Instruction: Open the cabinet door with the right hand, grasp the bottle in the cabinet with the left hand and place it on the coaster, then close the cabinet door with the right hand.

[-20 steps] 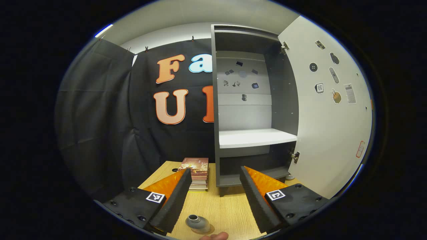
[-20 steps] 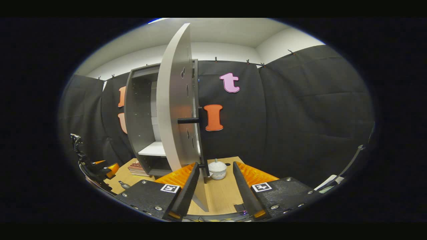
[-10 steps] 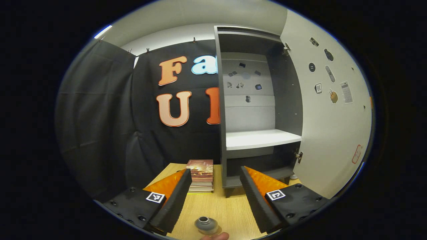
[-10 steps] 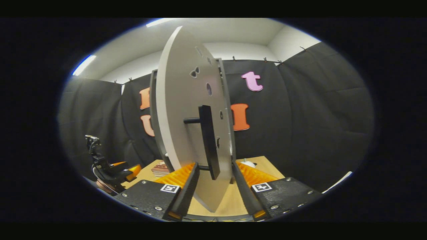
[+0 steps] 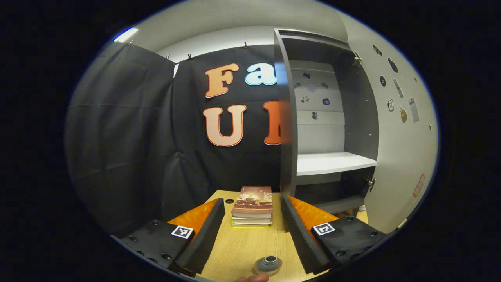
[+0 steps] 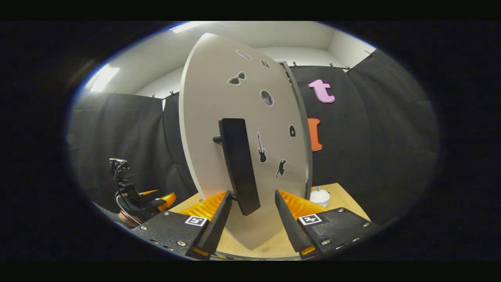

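Note:
In the left gripper view the grey bottle (image 5: 268, 264) stands upright on the wooden table (image 5: 242, 246), seen from above, just behind my left gripper (image 5: 251, 201), which is open and holds nothing. A fingertip (image 5: 252, 278) shows right beside the bottle. Whether a coaster lies under it I cannot tell. The cabinet (image 5: 287, 117) stands open with its white shelf (image 5: 332, 162) bare. In the right gripper view the pale door (image 6: 219, 90) faces me. My right gripper (image 6: 252, 192) is open, with the lower end of the black handle (image 6: 236, 156) between its fingers, not pinched.
A stack of books (image 5: 252, 205) lies on the table left of the cabinet's foot. A small white lidded pot (image 6: 320, 196) sits beyond the door's right edge. The left gripper (image 6: 141, 197) shows low at the left of the right gripper view.
The door has turned from edge-on to showing its front face, and the handle now sits between the right gripper's fingers. The left gripper view has swung left; the bottle stays on the table.

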The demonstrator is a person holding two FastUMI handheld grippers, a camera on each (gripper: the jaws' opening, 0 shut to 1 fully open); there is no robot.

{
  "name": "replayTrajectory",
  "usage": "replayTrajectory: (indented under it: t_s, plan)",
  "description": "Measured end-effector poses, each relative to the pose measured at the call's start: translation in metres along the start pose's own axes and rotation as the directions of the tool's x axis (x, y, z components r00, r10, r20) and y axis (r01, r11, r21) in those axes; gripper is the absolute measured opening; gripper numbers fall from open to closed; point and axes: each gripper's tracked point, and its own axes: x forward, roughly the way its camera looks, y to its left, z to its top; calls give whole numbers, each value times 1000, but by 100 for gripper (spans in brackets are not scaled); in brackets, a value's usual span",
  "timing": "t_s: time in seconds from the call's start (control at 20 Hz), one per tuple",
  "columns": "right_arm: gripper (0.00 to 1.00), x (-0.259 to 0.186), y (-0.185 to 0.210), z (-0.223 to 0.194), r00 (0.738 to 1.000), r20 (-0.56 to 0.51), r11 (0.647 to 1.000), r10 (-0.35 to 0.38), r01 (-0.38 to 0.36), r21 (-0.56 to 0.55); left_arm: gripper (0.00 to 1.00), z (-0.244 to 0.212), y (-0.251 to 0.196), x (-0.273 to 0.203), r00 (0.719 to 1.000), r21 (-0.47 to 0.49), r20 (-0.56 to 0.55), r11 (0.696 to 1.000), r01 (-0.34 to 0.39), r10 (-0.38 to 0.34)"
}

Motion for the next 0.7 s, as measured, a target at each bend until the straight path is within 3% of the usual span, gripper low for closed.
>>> replayTrajectory:
  t_s: [0.05, 0.1, 0.2, 0.4, 0.7]
  plan:
    - [68, 10, 8, 0, 1000, 6, 1000, 15, -15, 4, 95, 1, 6, 2, 1000, -2, -1, 1000, -8, 8]
    - [77, 21, 18, -2, 999, 9, 999, 35, -35, 4, 95, 2, 11, 3, 1000, -5, 1, 1000, -14, 14]
    - [80, 60, 14, -4, 998, 19, 998, 65, -65, 0, 99, 4, 22, 7, 1000, -8, 7, 1000, -28, 28]
    - [88, 117, 33, -7, 995, 34, 995, 93, -92, -43, 91, 10, 45, 8, 998, -13, 27, 998, -60, 61]
    - [88, 184, 53, -20, 993, 58, 992, 103, -99, -77, 99, 18, 74, 28, 995, -46, 41, 995, -86, 88]
